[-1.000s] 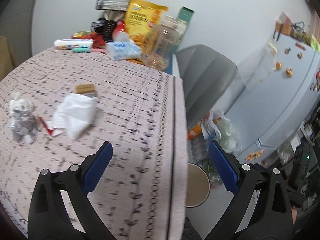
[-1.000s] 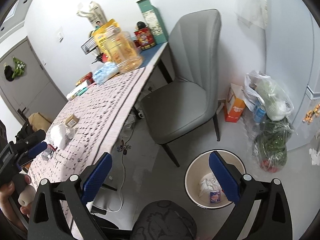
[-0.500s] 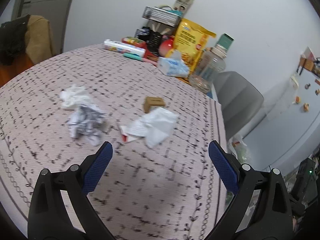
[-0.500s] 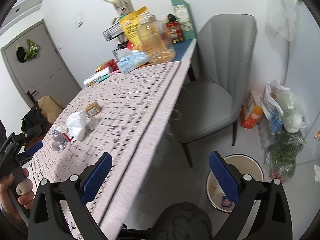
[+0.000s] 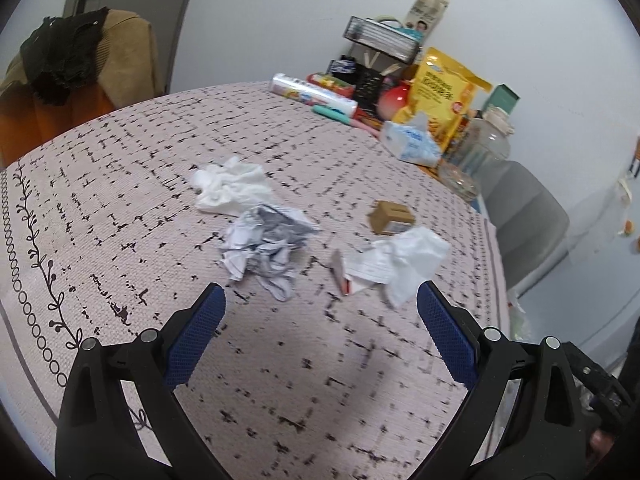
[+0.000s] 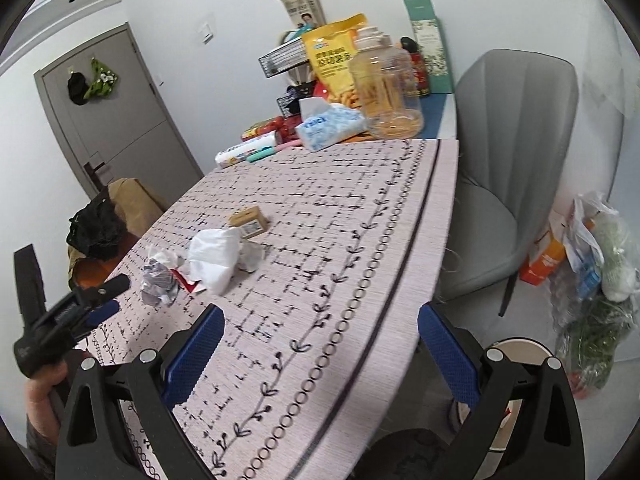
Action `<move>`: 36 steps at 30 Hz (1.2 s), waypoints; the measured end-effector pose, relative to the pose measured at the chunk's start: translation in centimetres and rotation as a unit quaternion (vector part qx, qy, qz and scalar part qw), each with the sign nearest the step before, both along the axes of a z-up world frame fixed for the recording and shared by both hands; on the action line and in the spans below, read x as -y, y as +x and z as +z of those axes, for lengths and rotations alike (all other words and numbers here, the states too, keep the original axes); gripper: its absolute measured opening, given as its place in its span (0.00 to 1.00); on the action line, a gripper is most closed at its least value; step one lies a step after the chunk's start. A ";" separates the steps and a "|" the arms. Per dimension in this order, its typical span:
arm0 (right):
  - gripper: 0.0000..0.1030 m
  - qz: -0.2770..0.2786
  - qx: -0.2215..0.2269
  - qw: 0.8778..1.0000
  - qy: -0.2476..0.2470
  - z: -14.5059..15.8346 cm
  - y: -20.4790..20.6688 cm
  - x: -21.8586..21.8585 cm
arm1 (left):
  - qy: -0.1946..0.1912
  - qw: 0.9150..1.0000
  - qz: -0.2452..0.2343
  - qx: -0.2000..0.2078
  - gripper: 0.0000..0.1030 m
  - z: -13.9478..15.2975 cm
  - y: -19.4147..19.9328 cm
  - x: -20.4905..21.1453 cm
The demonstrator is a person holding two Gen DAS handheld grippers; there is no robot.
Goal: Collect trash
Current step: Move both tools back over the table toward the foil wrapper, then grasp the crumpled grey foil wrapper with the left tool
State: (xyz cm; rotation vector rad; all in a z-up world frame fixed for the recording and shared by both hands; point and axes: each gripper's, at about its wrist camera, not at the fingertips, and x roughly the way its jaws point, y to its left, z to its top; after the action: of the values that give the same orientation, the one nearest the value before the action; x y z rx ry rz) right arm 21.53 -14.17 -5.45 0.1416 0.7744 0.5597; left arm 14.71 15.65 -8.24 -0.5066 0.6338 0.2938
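Over the near left part of the surface (image 5: 100, 208) I have the left gripper (image 5: 320, 312) hanging with its jaws spread wide and nothing between them. Ahead of it, going left to right, I see a white tissue wad (image 5: 230, 190) toward the middle of the surface, then a crumpled grey-and-white paper (image 5: 266, 246) touching its near side and lying closest to my left finger (image 5: 196, 336). Just right of that sits a small red-and-white wrapper (image 5: 344, 276), partly under a white plastic sheet (image 5: 404, 260), and a little cardboard box (image 5: 390, 218) stands just behind the sheet. Along the far edge I make out a tissue pack (image 5: 408, 142), a yellow snack bag (image 5: 440, 92) and a clear jar (image 5: 476, 156).

From the right wrist camera, the right gripper (image 6: 320, 316) also stands spread and empty, above the surface's right edge. Below that edge, on the floor, part of a round bin (image 6: 520, 348) shows behind my right finger (image 6: 448, 352), near a grey chair (image 6: 504, 184).
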 end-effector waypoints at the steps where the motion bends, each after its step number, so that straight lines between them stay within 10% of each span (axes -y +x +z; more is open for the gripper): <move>1: 0.92 0.002 -0.001 1.000 -0.001 -0.1 0.0 -0.3 | 0.001 1.000 0.004 -0.003 0.93 -0.3 0.2 -0.2; 18: 0.89 0.030 -0.017 0.999 -0.020 -1.0 1.5 -4.6 | 0.007 0.997 0.054 -0.056 0.91 -3.7 4.0 -3.5; 21: 0.88 0.040 -0.021 0.999 -0.019 -1.0 2.0 -6.1 | 0.002 0.997 0.057 -0.054 0.75 -3.8 4.0 -3.9; 26: 0.87 0.064 -0.021 0.998 -0.020 -0.6 2.6 -9.0 | -0.012 0.997 0.043 -0.070 0.18 -3.9 4.2 -4.4; 36: 0.84 0.093 -0.030 0.995 -0.033 -1.5 4.4 -14.5 | -0.016 0.999 0.032 -0.040 0.16 -2.5 1.0 -4.3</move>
State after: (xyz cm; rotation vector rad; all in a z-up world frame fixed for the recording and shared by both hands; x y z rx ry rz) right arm 25.97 0.35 -7.00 0.0259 0.8694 0.7072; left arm 15.69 19.97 -10.74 -0.5481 0.7011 0.3672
